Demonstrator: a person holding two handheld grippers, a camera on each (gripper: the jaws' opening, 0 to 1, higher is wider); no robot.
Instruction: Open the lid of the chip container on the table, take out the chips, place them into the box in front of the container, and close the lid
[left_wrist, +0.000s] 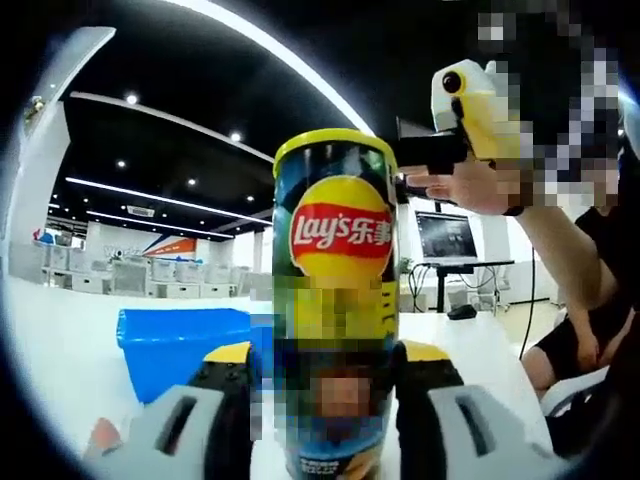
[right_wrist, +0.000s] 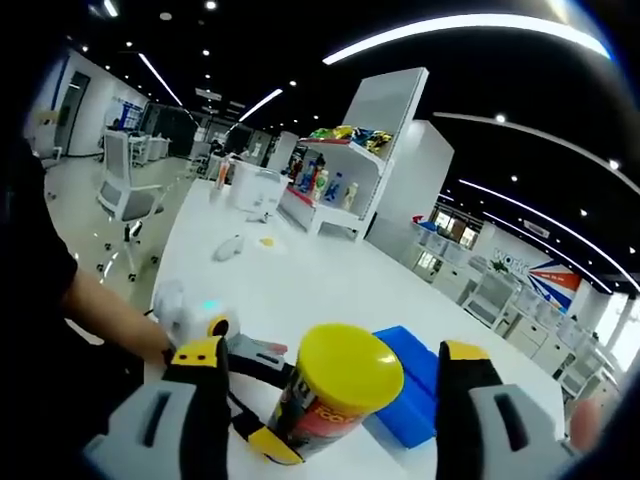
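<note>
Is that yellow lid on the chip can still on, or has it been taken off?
On. The round yellow lid sits on top of the Lay's chip can.

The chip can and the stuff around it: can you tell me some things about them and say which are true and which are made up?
1. The chip can stands between the left gripper's jaws. True.
2. The yellow lid is off the can. False: it is on top.
3. The box is red. False: it is blue.
4. The right gripper is open, a jaw on each side of the lid. True.
5. The table is white. True.
</note>
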